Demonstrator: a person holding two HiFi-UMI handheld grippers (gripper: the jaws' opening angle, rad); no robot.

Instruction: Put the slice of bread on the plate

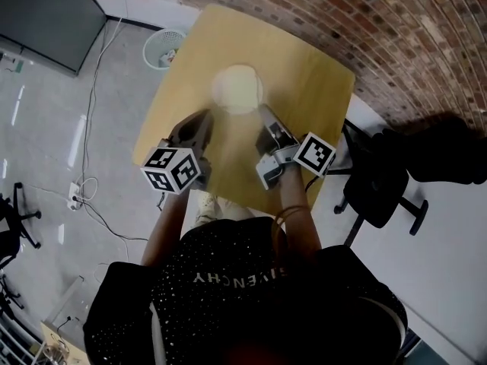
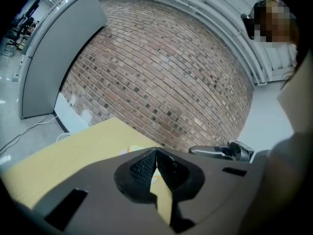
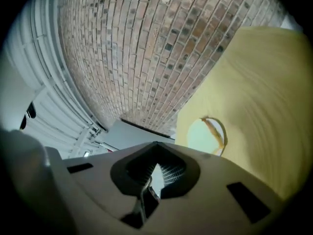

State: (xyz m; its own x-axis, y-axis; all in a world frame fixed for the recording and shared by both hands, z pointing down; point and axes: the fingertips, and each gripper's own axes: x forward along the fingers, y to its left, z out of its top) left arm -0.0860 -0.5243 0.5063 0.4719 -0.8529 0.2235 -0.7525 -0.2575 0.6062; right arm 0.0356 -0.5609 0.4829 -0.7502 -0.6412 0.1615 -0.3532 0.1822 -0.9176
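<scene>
A pale slice of bread (image 1: pixel 239 90) lies on the round white plate (image 1: pixel 218 88) at the middle of the wooden table (image 1: pixel 304 82). In the right gripper view the bread's (image 3: pixel 208 136) brown crust shows at its right edge. My left gripper (image 1: pixel 201 119) hangs just short of the plate at its left, jaws shut with nothing between them (image 2: pixel 156 150). My right gripper (image 1: pixel 265 112) is held beside the plate at its right, also shut and empty (image 3: pixel 156 146). The right gripper (image 2: pixel 220 152) also shows in the left gripper view.
A brick wall (image 1: pixel 365 14) runs behind the table. A white wastebasket (image 1: pixel 162 48) stands on the floor at the far left corner, with cables (image 1: pixel 91 181) trailing beside it. A black chair (image 1: pixel 380 188) is to the right. A dark panel (image 1: pixel 46 17) stands at the far left.
</scene>
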